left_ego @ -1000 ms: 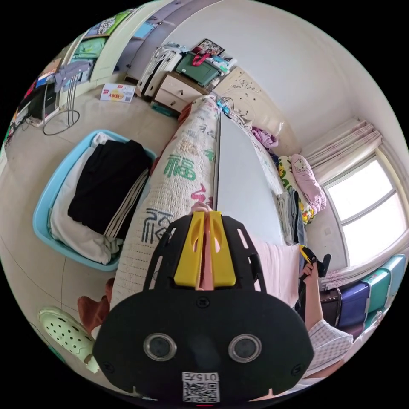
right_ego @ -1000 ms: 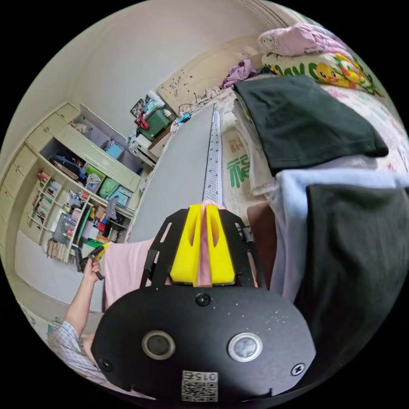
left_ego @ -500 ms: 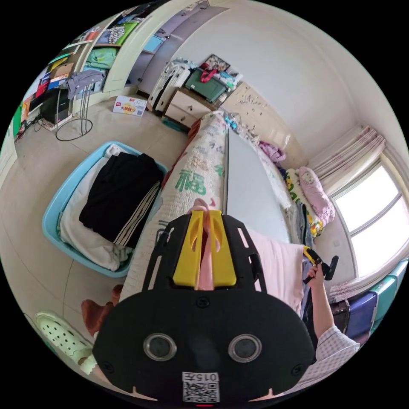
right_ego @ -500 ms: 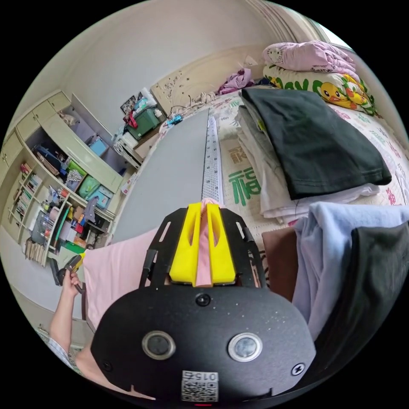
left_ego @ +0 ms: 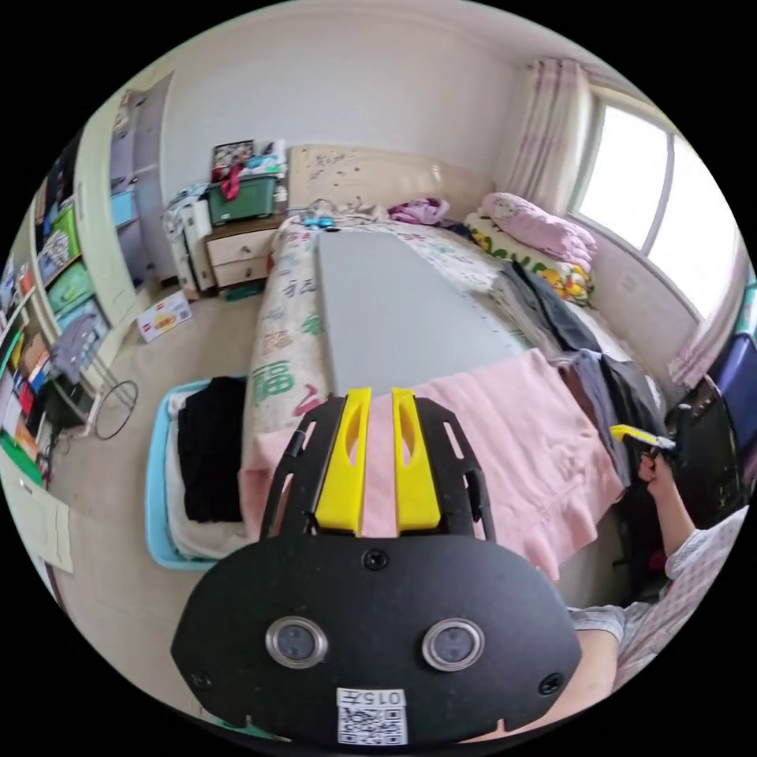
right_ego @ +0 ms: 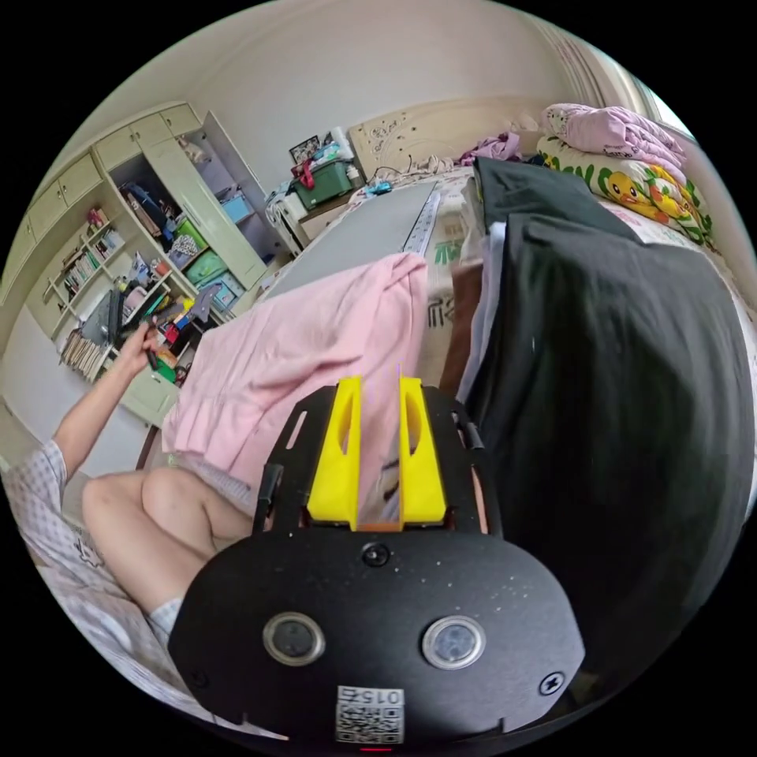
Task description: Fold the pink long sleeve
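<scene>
The pink long-sleeve garment (left_ego: 512,426) lies draped over the near edge of the grey board (left_ego: 386,307) on the bed. Left gripper (left_ego: 377,457) and right gripper (right_ego: 377,453) both stand with yellow jaws parted, gripping nothing.

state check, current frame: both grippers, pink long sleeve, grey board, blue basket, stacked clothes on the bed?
left gripper: open, nothing held
right gripper: open, nothing held
pink long sleeve: released, draped over near end of the bed, unfolded
grey board: flat on bed, near edge under the pink garment
blue basket: on floor beside bed, holds folded black and white clothes
dark clothes: piled beside the pink garment
</scene>
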